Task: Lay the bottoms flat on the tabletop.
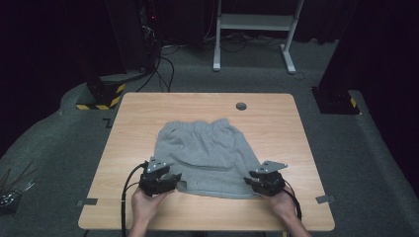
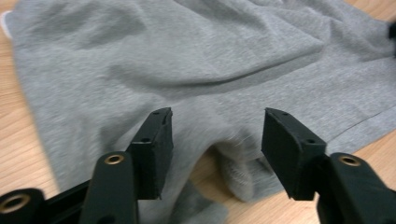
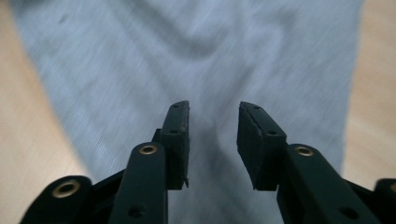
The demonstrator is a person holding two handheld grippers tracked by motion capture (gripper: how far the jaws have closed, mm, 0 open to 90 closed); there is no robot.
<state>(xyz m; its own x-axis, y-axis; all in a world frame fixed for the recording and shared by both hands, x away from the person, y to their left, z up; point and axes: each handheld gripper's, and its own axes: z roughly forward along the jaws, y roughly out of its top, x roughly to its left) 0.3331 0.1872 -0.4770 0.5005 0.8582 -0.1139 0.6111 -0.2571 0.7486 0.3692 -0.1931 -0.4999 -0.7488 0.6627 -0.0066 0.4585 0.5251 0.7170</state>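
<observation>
Fingers of left gripper [image 2: 217, 133] and right gripper [image 3: 212, 126] released, parted above grey shorts [image 1: 202, 155] on wooden bench [image 1: 276, 123]; dark room, grey carpet [image 1: 360, 163]

Shorts [image 3: 196, 56] blurred in the right gripper view, weave smeared. Hem corners near the surface [image 1: 148, 106] front edge hidden beneath both tongs in the high view.

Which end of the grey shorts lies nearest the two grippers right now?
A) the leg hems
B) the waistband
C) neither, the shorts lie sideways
A: in the high view the gathered waistband lies at the far edge of the grey shorts, and the hem edge runs between the left gripper and right gripper.
</observation>
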